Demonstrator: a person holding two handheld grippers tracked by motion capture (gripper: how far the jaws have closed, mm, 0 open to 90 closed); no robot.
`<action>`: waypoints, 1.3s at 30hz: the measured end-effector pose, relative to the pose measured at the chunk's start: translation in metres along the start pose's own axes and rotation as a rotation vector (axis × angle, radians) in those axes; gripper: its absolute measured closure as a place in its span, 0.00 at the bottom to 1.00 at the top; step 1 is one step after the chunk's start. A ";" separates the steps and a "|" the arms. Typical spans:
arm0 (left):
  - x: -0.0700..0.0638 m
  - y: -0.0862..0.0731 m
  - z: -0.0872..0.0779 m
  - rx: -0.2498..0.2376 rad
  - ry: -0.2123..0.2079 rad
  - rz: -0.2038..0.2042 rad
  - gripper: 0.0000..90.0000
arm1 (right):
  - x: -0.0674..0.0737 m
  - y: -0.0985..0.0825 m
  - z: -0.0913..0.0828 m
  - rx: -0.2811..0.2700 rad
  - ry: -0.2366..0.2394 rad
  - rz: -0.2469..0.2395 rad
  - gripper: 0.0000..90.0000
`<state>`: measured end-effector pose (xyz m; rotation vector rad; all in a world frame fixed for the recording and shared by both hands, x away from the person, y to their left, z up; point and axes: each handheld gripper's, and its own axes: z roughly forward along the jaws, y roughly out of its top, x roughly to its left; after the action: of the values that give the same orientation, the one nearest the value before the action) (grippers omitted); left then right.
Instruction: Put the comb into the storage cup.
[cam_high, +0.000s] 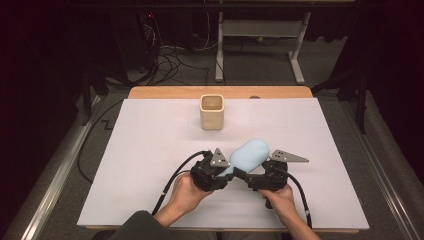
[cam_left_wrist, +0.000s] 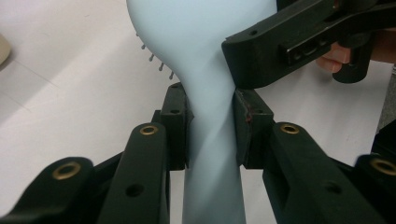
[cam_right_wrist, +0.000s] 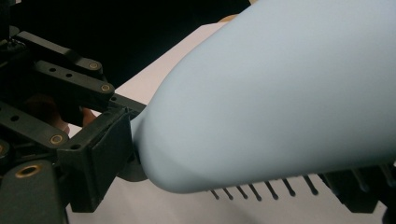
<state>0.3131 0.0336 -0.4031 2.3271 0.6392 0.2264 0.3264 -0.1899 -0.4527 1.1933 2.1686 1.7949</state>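
Hairbrush (cam_high: 250, 154), pale blue, held just above the white counter (cam_high: 150, 165) near my edge, head pointing away toward the beige cup (cam_high: 212, 112). My left claw (cam_left_wrist: 211, 128) is clamped on the narrow neck, pads tight on both sides. My right claw (cam_high: 256, 176) sits at the base of the head; one pad touches, the far side is hidden, so I cannot tell whether it is clamped or apart.

I judge the brush light and rigid, smooth plastic, likely slippery where it tapers. The neck is the best hold. Bristles (cam_right_wrist: 261, 190) face down; I would keep them off the pads.

Room: the sheet is open on both sides and ahead, the cup well apart. Counter edge runs close behind my hands; I would move forward, not back
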 end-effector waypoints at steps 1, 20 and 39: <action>0.000 0.000 0.001 0.003 0.000 0.000 0.77 | 0.000 0.000 0.000 0.001 -0.002 -0.001 0.13; 0.001 0.005 0.010 0.045 0.027 0.011 0.77 | 0.012 0.031 -0.008 -0.001 -0.001 -0.083 0.43; 0.005 0.006 0.002 0.029 0.026 0.004 0.77 | 0.031 0.057 -0.004 0.104 0.067 -0.103 0.59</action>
<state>0.3202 0.0308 -0.4003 2.3569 0.6550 0.2510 0.3318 -0.1743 -0.3902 1.0325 2.3412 1.7244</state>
